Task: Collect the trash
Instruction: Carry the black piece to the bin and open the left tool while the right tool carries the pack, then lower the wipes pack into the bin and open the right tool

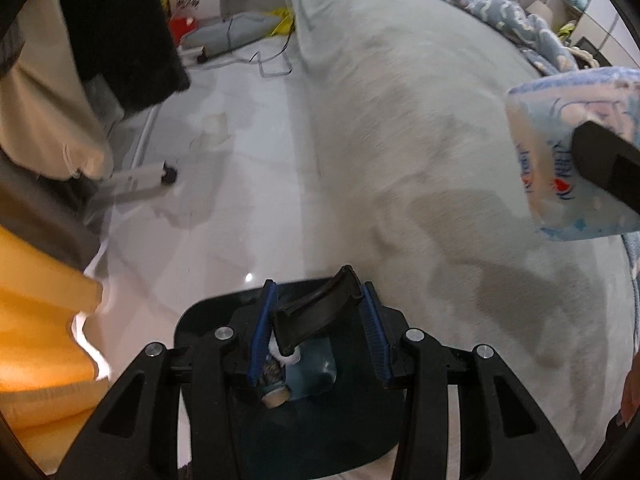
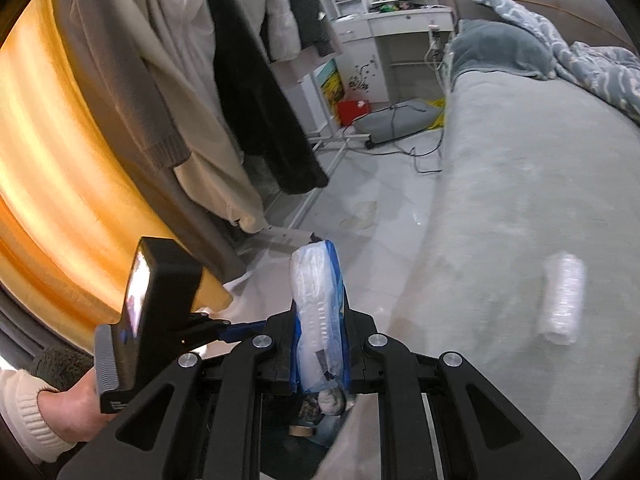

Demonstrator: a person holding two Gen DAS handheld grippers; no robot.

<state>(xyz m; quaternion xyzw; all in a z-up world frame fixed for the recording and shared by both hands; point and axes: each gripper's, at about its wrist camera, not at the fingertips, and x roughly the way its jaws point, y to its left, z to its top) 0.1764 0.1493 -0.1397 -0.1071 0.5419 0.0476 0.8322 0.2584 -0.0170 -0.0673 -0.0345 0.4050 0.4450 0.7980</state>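
My left gripper (image 1: pixel 318 332) is shut on the black handle (image 1: pixel 316 316) of a dark bin (image 1: pixel 352 420), which holds some trash and hangs beside the bed. My right gripper (image 2: pixel 320 320) is shut on a white and blue plastic packet (image 2: pixel 318 312); the packet also shows in the left wrist view (image 1: pixel 568 152), held above the bed at the right. The bin's inside with trash shows below the right gripper (image 2: pixel 316 420). A clear crushed plastic bottle (image 2: pixel 562 298) lies on the grey bedsheet (image 2: pixel 520 184).
A clothes rack with hanging coats (image 2: pixel 256 100) stands at the left beside an orange curtain (image 2: pixel 60 160). Cables and a grey cushion (image 2: pixel 400 118) lie on the white floor. A blue blanket (image 1: pixel 512 12) lies at the bed's far end.
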